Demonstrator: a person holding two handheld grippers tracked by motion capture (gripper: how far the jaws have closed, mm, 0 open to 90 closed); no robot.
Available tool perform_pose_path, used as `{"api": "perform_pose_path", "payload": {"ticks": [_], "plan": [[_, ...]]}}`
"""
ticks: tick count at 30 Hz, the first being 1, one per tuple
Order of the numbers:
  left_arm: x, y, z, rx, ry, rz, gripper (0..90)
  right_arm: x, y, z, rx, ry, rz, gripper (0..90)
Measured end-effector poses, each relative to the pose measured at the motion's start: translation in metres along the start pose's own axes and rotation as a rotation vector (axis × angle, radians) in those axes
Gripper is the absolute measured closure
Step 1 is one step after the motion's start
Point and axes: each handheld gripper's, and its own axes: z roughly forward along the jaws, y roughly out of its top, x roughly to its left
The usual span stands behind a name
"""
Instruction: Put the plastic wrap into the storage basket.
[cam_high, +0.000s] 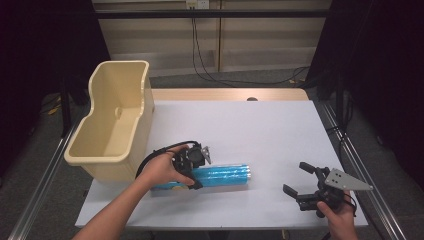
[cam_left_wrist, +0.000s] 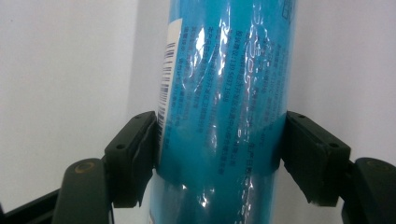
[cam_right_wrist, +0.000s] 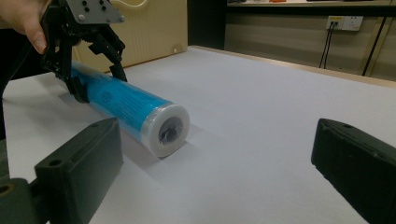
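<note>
Contact is made: the left gripper (cam_left_wrist: 219, 154) straddles the blue roll (cam_left_wrist: 224, 93), one jaw pressed on each flank, so the roll's long axis runs straight ahead between the fingers (cam_left_wrist: 133, 158), crosswise to their squeeze. It lies on the white table (cam_high: 280, 130), just beside the cream bin (cam_high: 117, 117). Farther along that axis, the right gripper (cam_high: 300, 180) gapes wide, empty, well clear of the roll's far end.

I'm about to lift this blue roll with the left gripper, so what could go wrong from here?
The blue roll is wrapped in glossy film, so it may slip between the left gripper fingers. The grip sits toward one end in the high view, so the free end may sag. Swinging left, it could bump the beige bin.
</note>
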Motion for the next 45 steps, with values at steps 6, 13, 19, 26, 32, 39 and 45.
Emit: {"api": "perform_pose_path", "payload": {"ticks": [6, 13, 19, 26, 32, 39, 45], "plan": [[0.003, -0.003, 0.001, -0.023, -0.027, 0.000, 29.9, 0.000, 0.000, 0.000, 0.000, 0.003, 0.000, 1.7], [0.007, -0.005, 0.012, -0.032, 0.002, 0.025, 29.6, 0.001, 0.000, 0.001, 0.003, 0.006, -0.005, 1.7], [0.009, -0.006, 0.012, -0.028, -0.017, 0.019, 29.6, -0.001, 0.000, 0.001, -0.001, 0.005, -0.002, 1.7], [0.009, -0.004, 0.013, -0.016, -0.027, 0.015, 29.9, 0.001, 0.000, 0.001, 0.003, 0.009, -0.008, 1.7], [0.005, 0.001, 0.011, 0.018, 0.009, -0.003, 30.7, 0.000, 0.000, 0.001, 0.000, 0.005, 0.001, 1.7], [0.009, 0.005, 0.002, 0.026, -0.003, -0.124, 32.1, -0.002, 0.000, 0.000, -0.002, 0.006, 0.003, 1.7], [0.011, 0.007, -0.014, 0.011, -0.009, -0.253, 32.1, -0.002, 0.000, -0.001, -0.003, 0.005, 0.002, 1.7]]}}
